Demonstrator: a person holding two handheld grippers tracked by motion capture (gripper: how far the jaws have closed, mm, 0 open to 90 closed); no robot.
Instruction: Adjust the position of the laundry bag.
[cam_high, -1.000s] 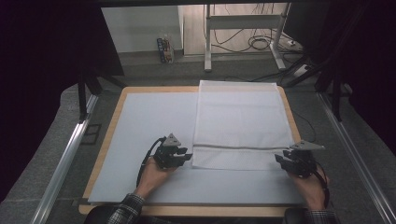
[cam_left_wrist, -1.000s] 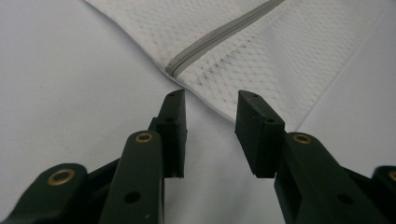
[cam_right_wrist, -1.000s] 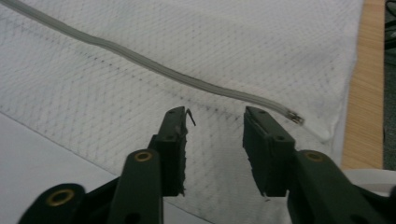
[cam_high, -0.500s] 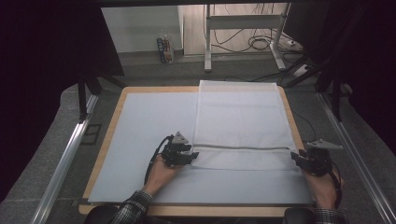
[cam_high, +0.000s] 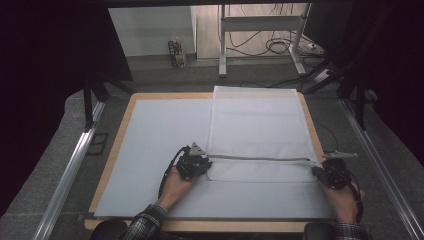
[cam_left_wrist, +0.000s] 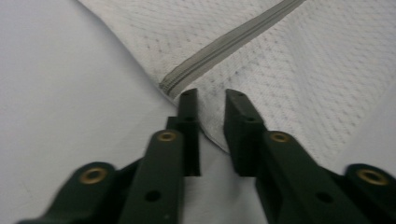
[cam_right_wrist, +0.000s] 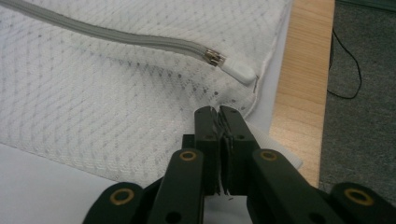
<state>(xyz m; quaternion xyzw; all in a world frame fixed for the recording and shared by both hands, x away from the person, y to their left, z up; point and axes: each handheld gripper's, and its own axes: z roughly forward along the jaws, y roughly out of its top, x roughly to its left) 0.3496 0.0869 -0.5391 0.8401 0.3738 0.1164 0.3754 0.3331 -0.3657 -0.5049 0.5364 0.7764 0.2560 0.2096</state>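
A white mesh bag (cam_high: 260, 132) lies flat on the right half of the tabletop (cam_high: 150, 135), its grey zipper (cam_high: 260, 159) running across near the front edge. The right gripper (cam_right_wrist: 219, 112) has its fingers pressed together on the bag's near right corner, just below the zipper pull (cam_right_wrist: 236, 70). The left gripper (cam_left_wrist: 210, 100) sits at the near left corner by the zipper's closed end, fingers spread, with the mesh edge between them but not yet pinched. If the hands pull apart now, the loose left corner would likely slide free and the bag would skew or bunch. The right pinch is shallow, so a tug could slip it.
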